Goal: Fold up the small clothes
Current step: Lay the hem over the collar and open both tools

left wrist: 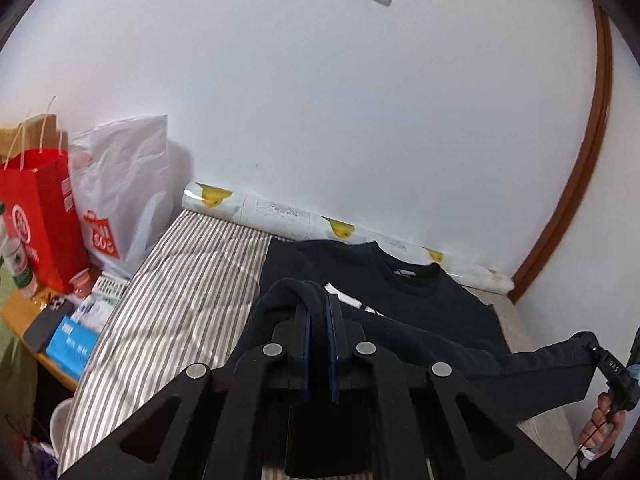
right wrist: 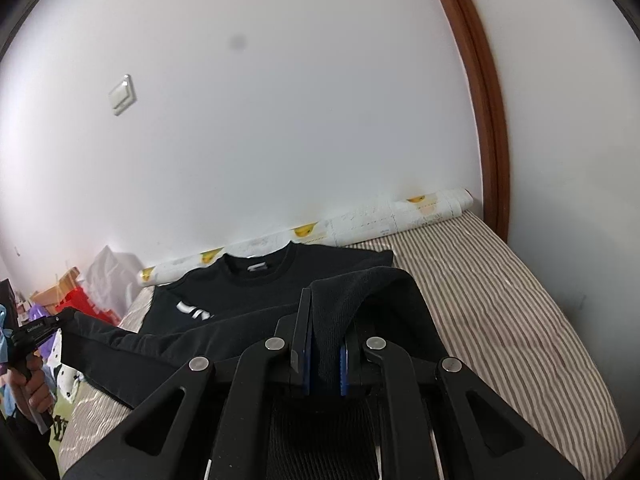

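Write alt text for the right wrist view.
The right gripper is shut on the lifted hem of a black sweatshirt, which lies collar toward a white wall on a striped bed. At far left the left gripper pinches the other end of the hem; a patterned roll lies along the wall.

Hidden: sweater [left wrist: 400,300] hem behind my linkages; white chest print half covered; neck label [right wrist: 258,267] unreadable.

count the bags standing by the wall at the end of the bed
2: a red paper bag at the far left, and a white plastic bag beside it, next to the striped bed. More may be hidden behind them.
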The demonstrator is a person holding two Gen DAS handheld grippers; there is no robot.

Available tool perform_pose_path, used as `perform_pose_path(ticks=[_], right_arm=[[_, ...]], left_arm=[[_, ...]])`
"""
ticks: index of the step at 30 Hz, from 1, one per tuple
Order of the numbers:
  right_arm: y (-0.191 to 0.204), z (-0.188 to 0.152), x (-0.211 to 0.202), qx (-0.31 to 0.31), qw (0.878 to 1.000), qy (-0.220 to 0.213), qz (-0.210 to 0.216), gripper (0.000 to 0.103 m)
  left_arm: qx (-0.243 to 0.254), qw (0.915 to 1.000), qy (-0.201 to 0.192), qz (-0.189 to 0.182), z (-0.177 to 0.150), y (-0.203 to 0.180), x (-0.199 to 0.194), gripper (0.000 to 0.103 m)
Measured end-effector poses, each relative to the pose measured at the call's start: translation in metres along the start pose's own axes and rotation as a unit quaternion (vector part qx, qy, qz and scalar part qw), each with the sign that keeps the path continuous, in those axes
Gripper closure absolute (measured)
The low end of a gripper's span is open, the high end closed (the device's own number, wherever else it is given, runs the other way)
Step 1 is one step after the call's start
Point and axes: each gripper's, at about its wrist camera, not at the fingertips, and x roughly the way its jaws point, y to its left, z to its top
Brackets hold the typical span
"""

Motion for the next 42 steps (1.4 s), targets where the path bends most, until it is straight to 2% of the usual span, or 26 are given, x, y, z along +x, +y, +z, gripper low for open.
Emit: perform_pose_path(ticks=[7,13,21,26,29,30,32,34,38,42], right_arm=[[-0.004,0.011,0.067,-0.002,1.0,0.017,-0.012,0.093],[-0.008,0.007,0.125,-0.017,0.998,0.047,-0.033,0.093],[-0.028,0.0,0.173,-0.001,0.995,0.088,-0.042,0.093],[-0.029,-0.009,0.2,-0.009,0.987,0.143,-0.079,0.093],[-0.03,-0.008,0.195,-0.008,0.986,0.144,-0.08,0.091],[-0.03,-0.007,0.189,-0.007,0.987,0.142,-0.075,0.087],[-0.027,-0.006,0.177,-0.01,0.987,0.139,-0.075,0.084],[-0.023,-0.008,0.16,-0.018,0.987,0.135,-0.082,0.066],[-0.014,-0.02,0.116,-0.039,0.989,0.12,-0.072,0.056],[-0.015,-0.037,0.081,-0.043,0.989,0.121,-0.072,0.047]], left_arm=[[0.002,0.9997,0.021,0.016,0.01,0.002,0.062,0.096],[0.023,0.9973,0.05,0.049,0.004,0.004,0.113,0.096],[0.009,0.9948,0.084,0.056,-0.005,0.018,0.152,0.095],[0.003,0.994,0.095,0.055,-0.007,0.02,0.159,0.093],[0.004,0.9935,0.101,0.053,-0.006,0.019,0.155,0.091],[0.005,0.993,0.105,0.055,-0.006,0.018,0.152,0.089],[0.008,0.9926,0.105,0.061,-0.006,0.018,0.144,0.08],[0.006,0.9931,0.103,0.056,-0.007,0.019,0.13,0.074],[-0.012,0.9939,0.101,0.043,-0.017,0.027,0.101,0.052],[-0.024,0.9935,0.105,0.038,-0.038,0.037,0.068,0.051]])
